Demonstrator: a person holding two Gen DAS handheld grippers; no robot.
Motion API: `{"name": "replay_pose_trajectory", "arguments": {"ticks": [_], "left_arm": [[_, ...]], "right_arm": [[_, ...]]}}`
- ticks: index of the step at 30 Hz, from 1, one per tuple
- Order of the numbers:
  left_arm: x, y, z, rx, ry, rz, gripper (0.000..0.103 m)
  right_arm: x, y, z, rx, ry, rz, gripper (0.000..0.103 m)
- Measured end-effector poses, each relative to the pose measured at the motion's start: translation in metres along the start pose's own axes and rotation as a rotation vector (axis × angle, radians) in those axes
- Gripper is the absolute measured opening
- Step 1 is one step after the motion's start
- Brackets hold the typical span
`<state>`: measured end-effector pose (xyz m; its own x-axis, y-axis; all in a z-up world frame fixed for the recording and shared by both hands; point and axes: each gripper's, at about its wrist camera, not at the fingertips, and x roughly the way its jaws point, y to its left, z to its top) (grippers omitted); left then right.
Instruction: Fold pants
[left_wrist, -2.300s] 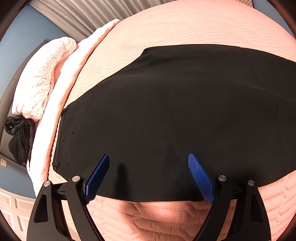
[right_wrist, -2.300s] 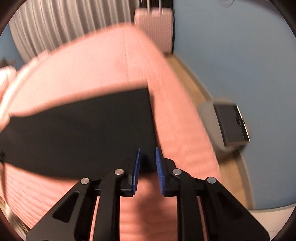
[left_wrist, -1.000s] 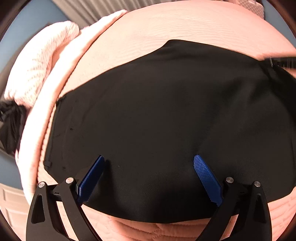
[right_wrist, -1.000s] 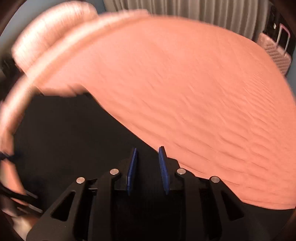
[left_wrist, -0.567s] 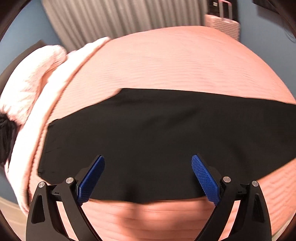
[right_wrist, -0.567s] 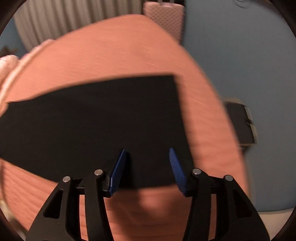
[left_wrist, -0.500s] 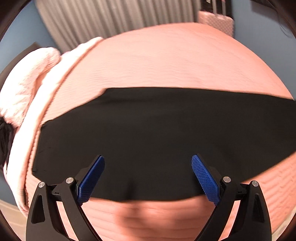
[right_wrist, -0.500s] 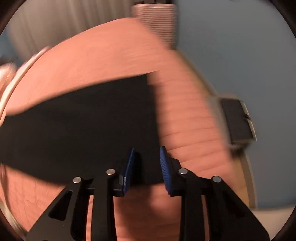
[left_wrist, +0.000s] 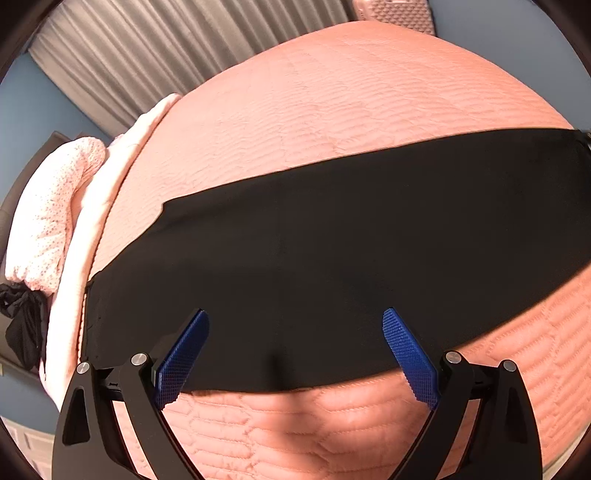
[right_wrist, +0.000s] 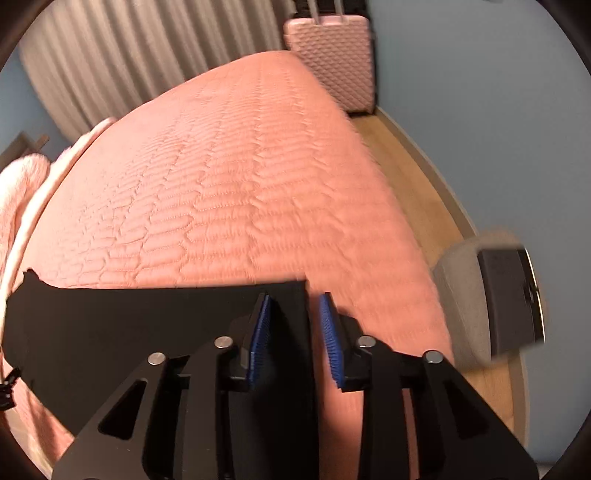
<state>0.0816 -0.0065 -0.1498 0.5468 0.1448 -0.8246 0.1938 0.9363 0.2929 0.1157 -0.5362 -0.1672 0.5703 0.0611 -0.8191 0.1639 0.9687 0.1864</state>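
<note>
Left gripper (left_wrist: 295, 354) spread over pants' (left_wrist: 332, 251) near edge; right gripper (right_wrist: 295, 332) narrowly parted at their end edge on bed (right_wrist: 229, 177)

My work surface is a wide bed covered in a salmon-pink quilted bedspread (left_wrist: 332, 110) stitched in a wavy hexagon pattern. A pair of black fabric pants (left_wrist: 332, 258) lies flat across its near part as a long band running side to side, the near hem close to the bed's front edge. In my right view the pants (right_wrist: 129, 325) end in a straight edge short of the bed's right side. At the left end of the bed, a pale pink speckled pillow (left_wrist: 48, 206) rests beside a folded-back light pink cover (left_wrist: 122, 162).
</note>
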Motion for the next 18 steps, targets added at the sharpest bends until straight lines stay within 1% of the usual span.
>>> {"name": "replay_pose_trajectory", "arguments": {"ticks": [1, 2, 3, 4, 5, 6, 7, 8, 10, 11, 12, 14, 15, 16, 17, 18], "left_arm": [[-0.002, 0.002, -0.001, -0.008, -0.004, 0.000, 0.093], [-0.002, 0.007, -0.001, -0.021, -0.009, -0.003, 0.093], [-0.001, 0.013, 0.000, -0.032, -0.013, -0.004, 0.093], [-0.002, 0.017, -0.001, -0.047, -0.021, -0.008, 0.094], [-0.003, 0.021, -0.002, -0.062, -0.029, -0.016, 0.093], [-0.001, 0.025, -0.002, -0.075, -0.034, -0.024, 0.093], [-0.003, 0.028, -0.005, -0.091, -0.040, -0.033, 0.093], [-0.002, 0.030, -0.005, -0.101, -0.043, -0.040, 0.093], [-0.007, 0.030, -0.009, -0.101, -0.042, -0.050, 0.093], [-0.011, 0.030, -0.012, -0.097, -0.046, -0.044, 0.093], [-0.015, 0.031, -0.015, -0.095, -0.053, -0.042, 0.094], [-0.021, 0.037, -0.022, -0.093, -0.058, -0.044, 0.094], [-0.022, 0.041, -0.026, -0.097, -0.055, -0.040, 0.094], [-0.022, 0.044, -0.029, -0.102, -0.051, -0.039, 0.094], [-0.021, 0.048, -0.032, -0.108, -0.043, -0.038, 0.094], [-0.019, 0.052, -0.036, -0.118, -0.033, -0.033, 0.094]], "right_arm": [[-0.014, -0.006, -0.016, 0.010, 0.002, -0.001, 0.029], [-0.026, -0.010, -0.029, 0.018, -0.003, 0.001, 0.033], [-0.036, -0.012, -0.045, 0.035, -0.008, 0.011, 0.041], [-0.049, -0.015, -0.067, 0.071, -0.007, 0.022, 0.066], [-0.057, -0.015, -0.082, 0.094, -0.009, 0.019, 0.075], [-0.063, -0.012, -0.101, 0.103, -0.016, 0.016, 0.075], [-0.069, -0.011, -0.111, 0.099, -0.015, 0.027, 0.075], [-0.067, -0.008, -0.118, 0.104, -0.010, 0.041, 0.074], [-0.056, -0.006, -0.124, 0.141, 0.001, 0.043, 0.075], [-0.054, -0.006, -0.122, 0.163, -0.020, 0.047, 0.075], [-0.052, -0.009, -0.120, 0.215, -0.050, 0.087, 0.075], [-0.048, -0.015, -0.117, 0.293, -0.066, 0.146, 0.073], [-0.043, -0.016, -0.114, 0.324, -0.073, 0.176, 0.071], [-0.038, -0.017, -0.113, 0.352, -0.073, 0.191, 0.063], [-0.036, -0.019, -0.114, 0.375, -0.075, 0.196, 0.058], [-0.034, -0.021, -0.113, 0.401, -0.084, 0.214, 0.051]]}}
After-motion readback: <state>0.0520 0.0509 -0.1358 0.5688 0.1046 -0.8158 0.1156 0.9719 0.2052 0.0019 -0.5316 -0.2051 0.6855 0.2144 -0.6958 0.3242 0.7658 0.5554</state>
